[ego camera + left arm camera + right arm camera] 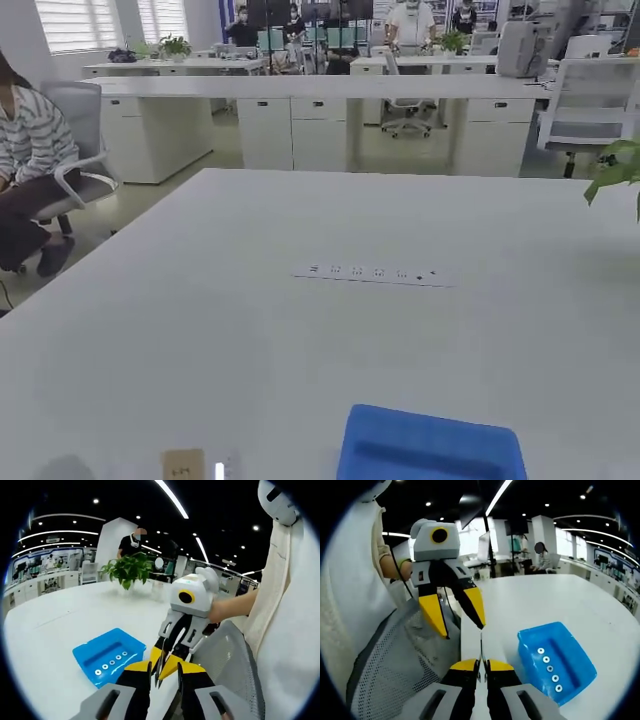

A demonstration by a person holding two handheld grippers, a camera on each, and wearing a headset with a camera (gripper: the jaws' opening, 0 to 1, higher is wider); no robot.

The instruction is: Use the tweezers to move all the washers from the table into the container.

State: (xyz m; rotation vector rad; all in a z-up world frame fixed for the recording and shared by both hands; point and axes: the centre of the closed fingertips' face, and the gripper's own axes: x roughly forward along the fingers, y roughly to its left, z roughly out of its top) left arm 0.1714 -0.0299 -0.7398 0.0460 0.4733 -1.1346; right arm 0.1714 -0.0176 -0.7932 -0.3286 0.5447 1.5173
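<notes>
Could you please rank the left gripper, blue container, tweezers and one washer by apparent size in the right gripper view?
1. left gripper, slightly; nearness may inflate it
2. blue container
3. tweezers, visible part
4. washer

White table (200, 300), seen from the head view: a broad, flat top. A flush power strip (372, 273) lies across its middle, parallel to the far edge. A blue container (430, 450) rests at the near edge, right of centre; a small tan tag (183, 466) lies at the near edge to the left, well apart from it. In the left gripper view a leafy plant (127, 570) stands at the table's far side, its pot hidden.
</notes>
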